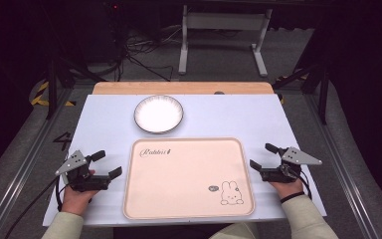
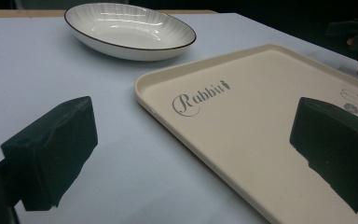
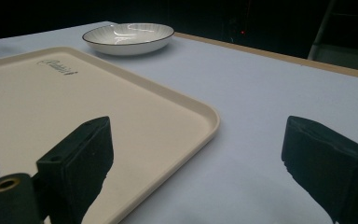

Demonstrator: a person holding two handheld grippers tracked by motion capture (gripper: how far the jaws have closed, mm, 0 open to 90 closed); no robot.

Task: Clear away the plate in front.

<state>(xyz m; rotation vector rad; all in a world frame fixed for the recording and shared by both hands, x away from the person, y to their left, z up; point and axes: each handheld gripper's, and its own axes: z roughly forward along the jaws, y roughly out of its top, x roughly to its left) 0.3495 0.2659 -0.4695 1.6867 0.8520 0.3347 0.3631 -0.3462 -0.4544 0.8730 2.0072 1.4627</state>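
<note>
High view showed the left hand-held gripper [image 1: 103,166] and right hand-held gripper [image 1: 262,158] both released and empty, flanking the cream rectangular plastic tray [image 1: 189,178] on the desk [image 1: 104,119], likely poised to lift its edges, white ribbed ceramic bowl [image 1: 158,114] beyond.

Bare white table [image 1: 104,124] lies ahead of the left gripper's fingers [image 2: 51,154], open up to the bowl [image 1: 158,114]. A cream tray [image 1: 189,177] sits between both grippers, its raised rim just beside each inner finger. Beyond the right gripper's fingers [image 3: 81,161], the table runs clear to its far edge.
</note>
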